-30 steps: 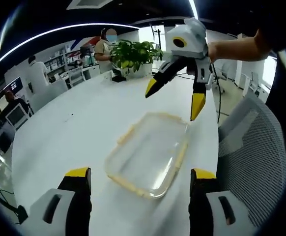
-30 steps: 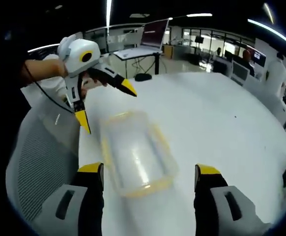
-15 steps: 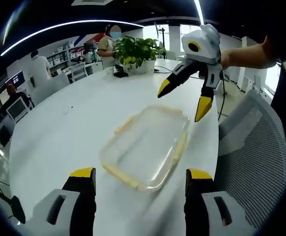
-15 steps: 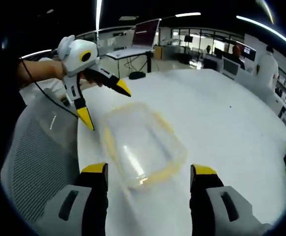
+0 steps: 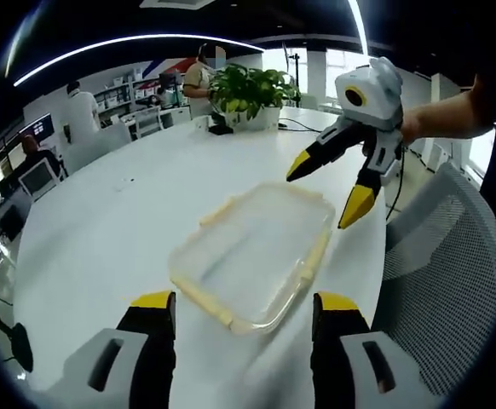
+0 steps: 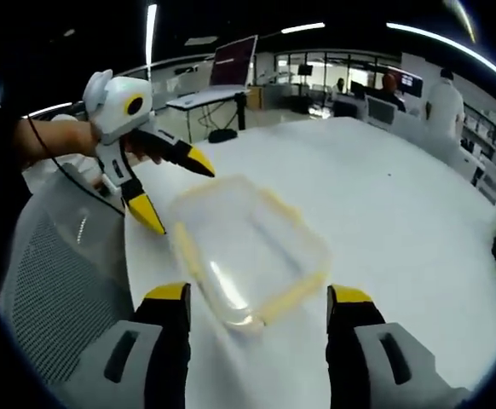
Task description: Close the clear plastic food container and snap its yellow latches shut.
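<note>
Container point(image 5: 252, 253) of clear plastic, lid on, yellow latches point(image 5: 317, 253) along its edges, lies on the white surface point(image 5: 120, 221) near a mesh chair point(image 5: 440, 281). Left hand-held gripper point(image 5: 239, 311) and right hand-held gripper point(image 6: 256, 302) both hover over it, jaws apart, touching nothing.

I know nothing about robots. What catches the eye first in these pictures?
A clear plastic food container with yellow latches lies near the edge of a round white table. Two white handheld grippers with yellow-tipped black jaws, left gripper and right gripper, hover open beside it.
</note>
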A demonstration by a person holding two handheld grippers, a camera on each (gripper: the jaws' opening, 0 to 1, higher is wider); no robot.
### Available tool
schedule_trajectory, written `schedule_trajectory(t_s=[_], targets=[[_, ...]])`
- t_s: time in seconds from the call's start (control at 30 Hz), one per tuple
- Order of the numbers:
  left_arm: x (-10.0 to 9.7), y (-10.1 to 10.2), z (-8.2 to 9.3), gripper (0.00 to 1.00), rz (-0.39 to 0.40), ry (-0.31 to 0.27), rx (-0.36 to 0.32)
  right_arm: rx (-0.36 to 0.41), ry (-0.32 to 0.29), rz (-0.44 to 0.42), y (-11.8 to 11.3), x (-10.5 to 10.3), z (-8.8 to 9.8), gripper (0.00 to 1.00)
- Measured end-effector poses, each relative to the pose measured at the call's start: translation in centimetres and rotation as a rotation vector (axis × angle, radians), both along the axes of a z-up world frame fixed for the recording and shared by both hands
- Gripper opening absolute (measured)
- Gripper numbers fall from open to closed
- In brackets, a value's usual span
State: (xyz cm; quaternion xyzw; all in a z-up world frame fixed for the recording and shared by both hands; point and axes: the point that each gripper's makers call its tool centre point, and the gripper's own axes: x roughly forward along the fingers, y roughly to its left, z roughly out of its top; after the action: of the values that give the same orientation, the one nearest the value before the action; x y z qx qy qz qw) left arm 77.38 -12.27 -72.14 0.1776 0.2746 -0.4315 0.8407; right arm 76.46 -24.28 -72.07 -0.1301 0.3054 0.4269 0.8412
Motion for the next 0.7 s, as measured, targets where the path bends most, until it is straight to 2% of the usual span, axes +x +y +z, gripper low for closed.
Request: schedule_trajectory(t_s=[0.4,0.7], targets=[[0.6,0.3,-0.2,0.48,0.016,-0.010,-0.003,-0.009,-0.015,-0.041,0.2,0.4,-0.5,0.57],[1.5,0.4,-0.2,0.48,0.022,-0.003,-0.005,-0.015,-0.015,-0.044,0.4,1.5,-0.6,0.57]])
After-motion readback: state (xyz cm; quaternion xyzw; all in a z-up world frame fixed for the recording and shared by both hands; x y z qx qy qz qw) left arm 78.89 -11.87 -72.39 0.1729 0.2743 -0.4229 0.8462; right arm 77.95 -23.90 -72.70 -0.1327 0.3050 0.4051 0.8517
